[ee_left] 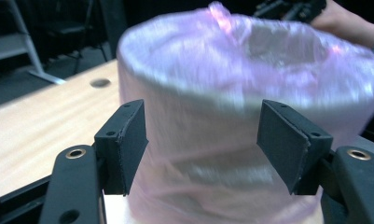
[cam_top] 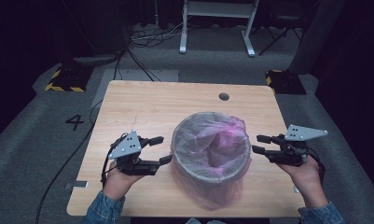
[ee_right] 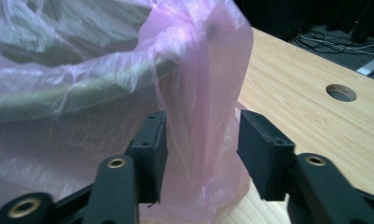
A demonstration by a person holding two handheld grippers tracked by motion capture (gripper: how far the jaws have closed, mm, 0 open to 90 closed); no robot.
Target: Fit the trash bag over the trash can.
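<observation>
While I hold both hands off the work, the bin (cam_top: 211, 151) stands upright near the middle of the desk (cam_top: 142, 102), somewhat toward the near edge, lined with a pink bag (cam_top: 222, 135) folded over its rim and hanging down its outer wall.

Left tongs (cam_top: 162, 149): jaws spread, nothing between the pads. They point at the bin's left wall, and their lower fingertip sits just beside the bag, though I cannot confirm contact. In the left gripper view the bagged wall (ee_left: 231, 93) stands ahead of the open jaws.

Right tongs (cam_top: 260, 144): jaws likewise spread, pads not pressing. They sit near the bin's right side, a little apart from it. In the right gripper view a loose upright fold of the bag (ee_right: 208, 93) hangs between the jaws, unclamped.

Governing relation: the bin lies between the two tongs, its axis vertical, each pair aimed inward at it. The left pair looks the nearer. I judge that any regrip of the film comes easiest on the right, where the fold already sits in the gap.
</observation>
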